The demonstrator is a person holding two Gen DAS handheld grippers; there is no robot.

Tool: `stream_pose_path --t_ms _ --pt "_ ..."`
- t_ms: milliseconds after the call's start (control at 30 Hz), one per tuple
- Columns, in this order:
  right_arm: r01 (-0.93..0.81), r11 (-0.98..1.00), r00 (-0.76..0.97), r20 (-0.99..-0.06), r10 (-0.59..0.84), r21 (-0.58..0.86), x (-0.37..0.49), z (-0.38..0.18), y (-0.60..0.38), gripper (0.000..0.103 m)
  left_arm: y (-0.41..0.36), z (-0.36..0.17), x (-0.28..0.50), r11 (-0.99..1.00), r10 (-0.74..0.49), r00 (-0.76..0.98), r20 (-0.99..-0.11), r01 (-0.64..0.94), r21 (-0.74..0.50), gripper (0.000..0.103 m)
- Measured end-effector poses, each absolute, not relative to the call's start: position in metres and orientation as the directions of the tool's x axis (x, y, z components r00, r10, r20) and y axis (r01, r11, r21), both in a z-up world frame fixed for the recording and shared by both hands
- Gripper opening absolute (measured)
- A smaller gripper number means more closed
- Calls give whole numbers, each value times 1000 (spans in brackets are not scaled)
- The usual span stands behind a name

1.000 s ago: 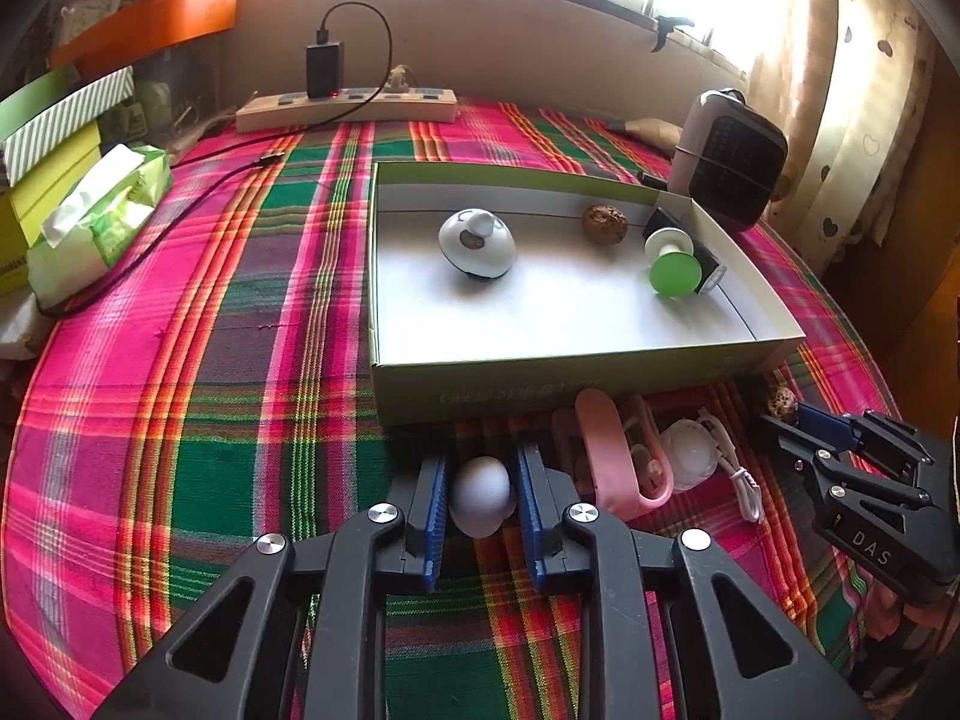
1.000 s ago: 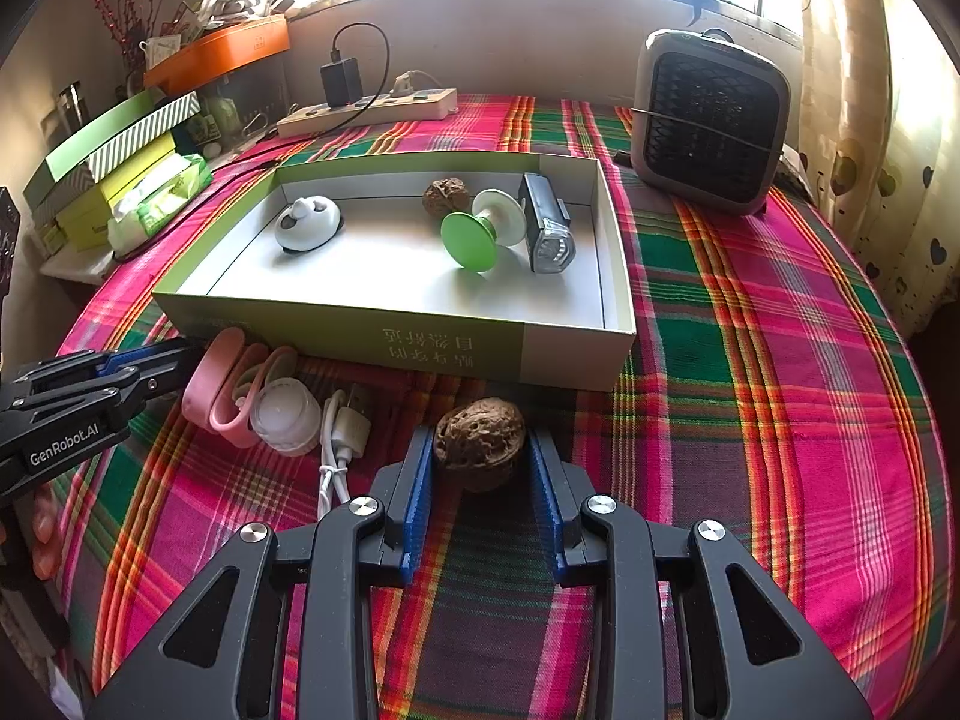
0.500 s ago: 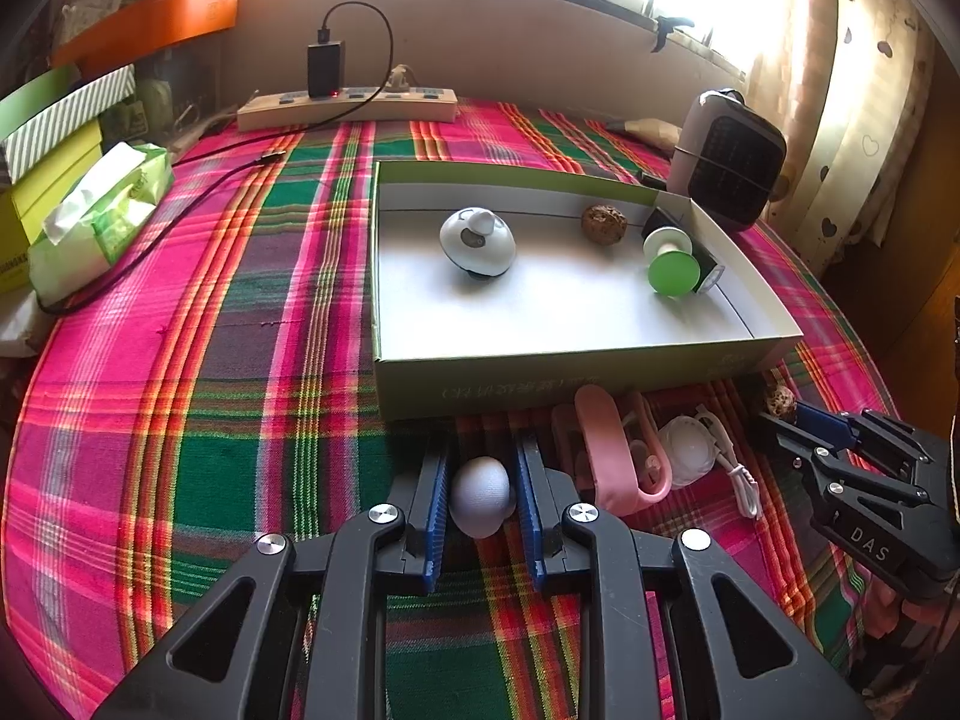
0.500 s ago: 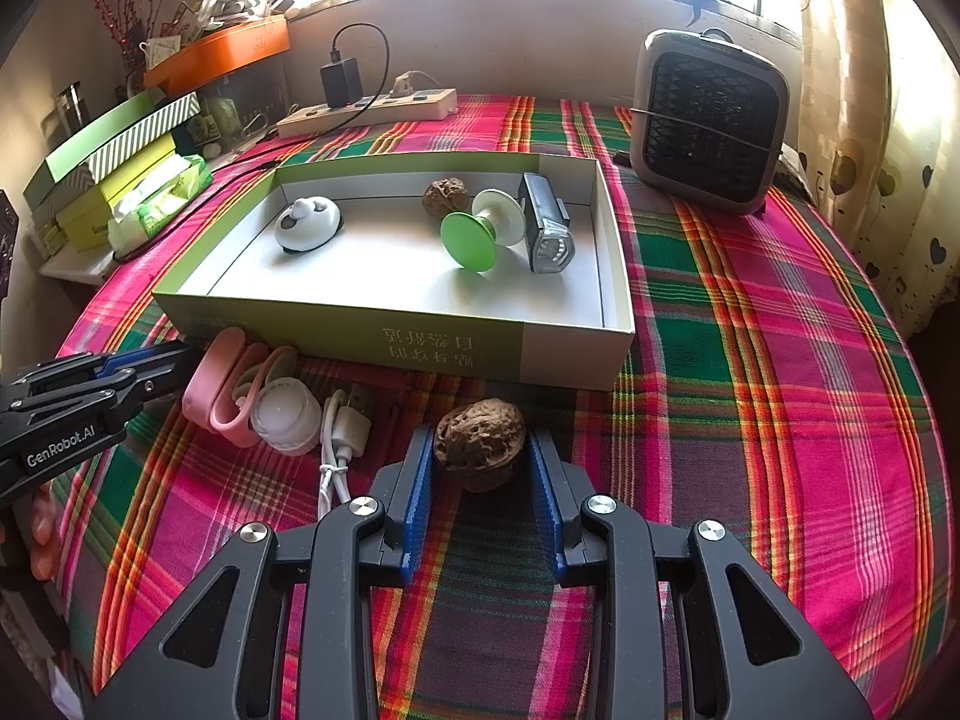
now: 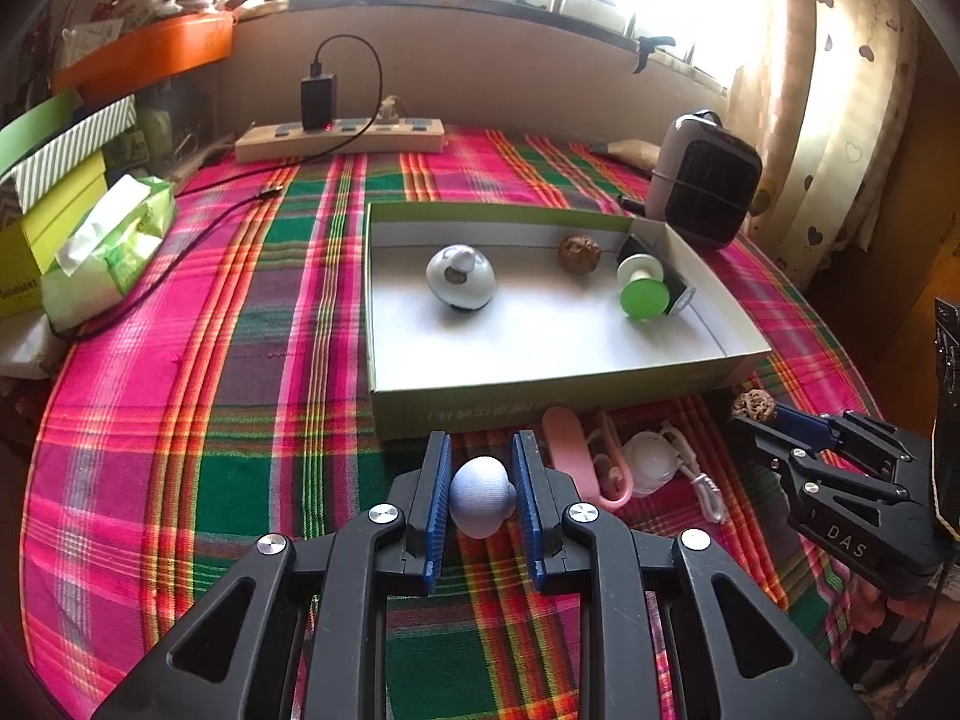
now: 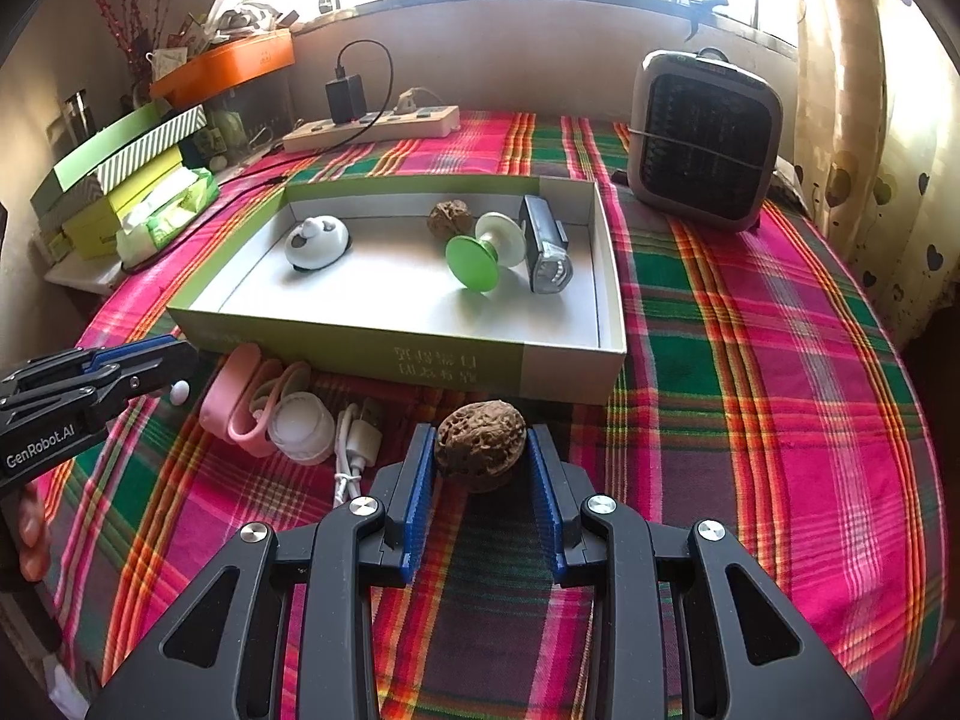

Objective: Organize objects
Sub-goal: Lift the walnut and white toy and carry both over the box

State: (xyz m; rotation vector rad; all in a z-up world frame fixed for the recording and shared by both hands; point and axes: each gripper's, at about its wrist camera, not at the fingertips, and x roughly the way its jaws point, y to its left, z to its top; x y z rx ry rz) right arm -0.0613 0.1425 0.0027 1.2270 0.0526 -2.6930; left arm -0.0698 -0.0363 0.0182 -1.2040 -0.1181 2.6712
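Observation:
My left gripper (image 5: 480,492) is shut on a pale blue-white egg-shaped object (image 5: 482,495), just above the plaid cloth in front of the green box (image 5: 540,414). My right gripper (image 6: 480,450) is shut on a brown walnut (image 6: 480,445), near the box's front wall (image 6: 420,360). Inside the box lie a white round gadget (image 5: 461,276), a second walnut (image 5: 579,252), a green-and-white suction cup (image 5: 643,294) and a small grey lamp (image 6: 544,243). The right gripper also shows in the left wrist view (image 5: 759,414), the left one in the right wrist view (image 6: 174,375).
A pink clip-like item (image 6: 240,414), a white round cap (image 6: 300,426) and a white cable (image 6: 357,444) lie on the cloth between the grippers. A small heater (image 6: 705,138) stands back right, a power strip (image 6: 372,123) at the back, tissue pack (image 5: 108,246) and boxes at the left.
The left gripper has closed further on the egg-shaped object and lifted a little. The right gripper holds the walnut as before.

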Motion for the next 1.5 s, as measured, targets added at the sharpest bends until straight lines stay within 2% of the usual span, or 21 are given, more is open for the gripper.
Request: stream_pose_path --t_ms 767,1500 --pt "243 -970 -684 -703 -193 29 -82 33 127 32 -33 40 -92 -974 226 -679 -699 -179 -141 19" --pt "312 -950 -651 -724 -228 20 -141 30 101 32 -30 30 -128 -974 225 -661 -716 -166 -153 19"
